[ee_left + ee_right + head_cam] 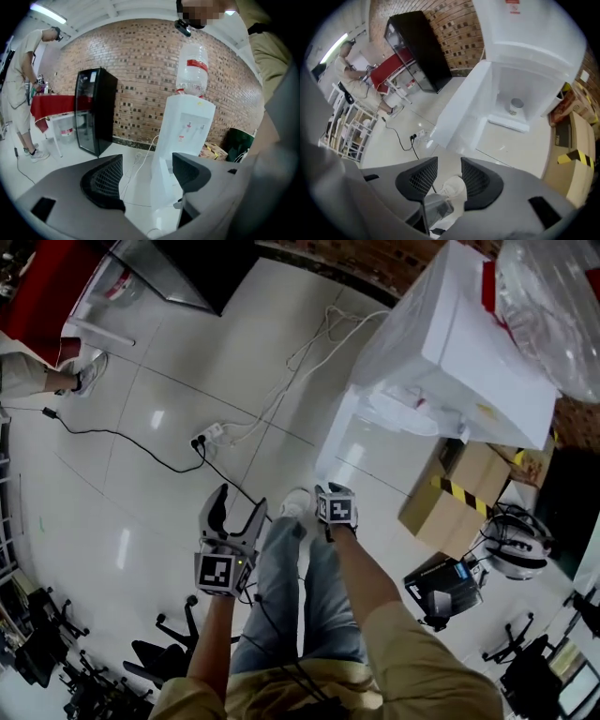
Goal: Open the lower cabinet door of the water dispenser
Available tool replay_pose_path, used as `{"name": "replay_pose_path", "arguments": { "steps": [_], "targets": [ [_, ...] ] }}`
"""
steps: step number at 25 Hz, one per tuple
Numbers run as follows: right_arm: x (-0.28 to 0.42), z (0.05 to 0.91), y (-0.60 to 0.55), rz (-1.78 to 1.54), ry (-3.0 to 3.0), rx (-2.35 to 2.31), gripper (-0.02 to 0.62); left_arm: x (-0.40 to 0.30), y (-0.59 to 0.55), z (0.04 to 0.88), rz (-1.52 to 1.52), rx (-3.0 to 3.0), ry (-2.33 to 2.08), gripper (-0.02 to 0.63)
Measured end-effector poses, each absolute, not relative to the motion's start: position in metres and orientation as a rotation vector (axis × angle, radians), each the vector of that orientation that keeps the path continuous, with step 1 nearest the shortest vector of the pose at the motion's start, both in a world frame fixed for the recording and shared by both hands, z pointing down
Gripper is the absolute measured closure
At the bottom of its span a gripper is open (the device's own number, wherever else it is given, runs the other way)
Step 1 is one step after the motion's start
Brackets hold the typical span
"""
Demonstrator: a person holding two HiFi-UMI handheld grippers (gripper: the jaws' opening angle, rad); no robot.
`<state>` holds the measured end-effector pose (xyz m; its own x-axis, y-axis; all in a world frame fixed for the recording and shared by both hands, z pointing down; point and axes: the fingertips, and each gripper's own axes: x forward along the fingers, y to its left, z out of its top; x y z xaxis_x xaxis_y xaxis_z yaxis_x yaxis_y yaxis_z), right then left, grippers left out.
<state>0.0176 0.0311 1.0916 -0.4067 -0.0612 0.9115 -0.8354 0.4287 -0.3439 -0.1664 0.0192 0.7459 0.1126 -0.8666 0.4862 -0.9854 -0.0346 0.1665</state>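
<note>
Your right gripper's (449, 165) fingers (419, 179) stand narrowly apart with nothing between them, only your pale shoe (452, 187) showing beyond. Your left gripper's (147, 161) fingers (105, 183) are wide apart and just as empty. Both grippers hang well apart from the tall white plastic water dispenser (529, 42). Its flat white lower cabinet door (457, 112) reads as already swung out to the side, with the compartment open to view. So the main risk is undoing that: a careless sweep of either gripper against the door's free edge would push it shut again. Reach in too far and you could tip what looks like a small cup (516, 105) standing inside, though the wide lens makes it hard to be sure. A hard knock on the body could rock the clear water bottle (191, 70) seated on top. Underfoot, the black cable (122, 437) and white power strip (211, 434) lie near your feet, and a step forward could snag them.
</note>
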Motion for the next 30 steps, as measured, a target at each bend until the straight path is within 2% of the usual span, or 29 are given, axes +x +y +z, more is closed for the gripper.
{"name": "replay_pose_path", "arguments": {
  "steps": [4, 8, 13, 18, 24, 27, 30],
  "targets": [
    [0.030, 0.993, 0.018, 1.051, -1.924, 0.890, 0.381, -0.145, 0.004, 0.692, 0.305, 2.027, -1.754, 0.290],
    [0.049, 0.844, -0.031, 0.817, -2.167, 1.042, 0.380, -0.123, -0.016, 0.628, 0.323, 2.226, -1.677, 0.289],
    [0.091, 0.637, -0.080, 0.518, -2.378, 1.244, 0.379, -0.094, -0.036, 0.508, 0.241, 2.357, -1.618, 0.290],
    [0.146, 0.485, -0.100, 0.277, -2.514, 1.449, 0.373, -0.068, -0.053, 0.412, 0.170, 2.536, -1.618, 0.290],
    [0.190, 0.358, -0.094, 0.065, -2.602, 1.703, 0.339, -0.032, -0.067, 0.337, 0.070, 2.679, -1.569, 0.289],
    [0.203, 0.324, -0.082, -0.025, -2.600, 1.772, 0.320, -0.014, -0.072, 0.322, 0.042, 2.713, -1.539, 0.290],
    [0.212, 0.302, -0.075, -0.064, -2.607, 1.832, 0.273, 0.001, -0.077, 0.313, 0.024, 2.739, -1.509, 0.290]
  ]
}}
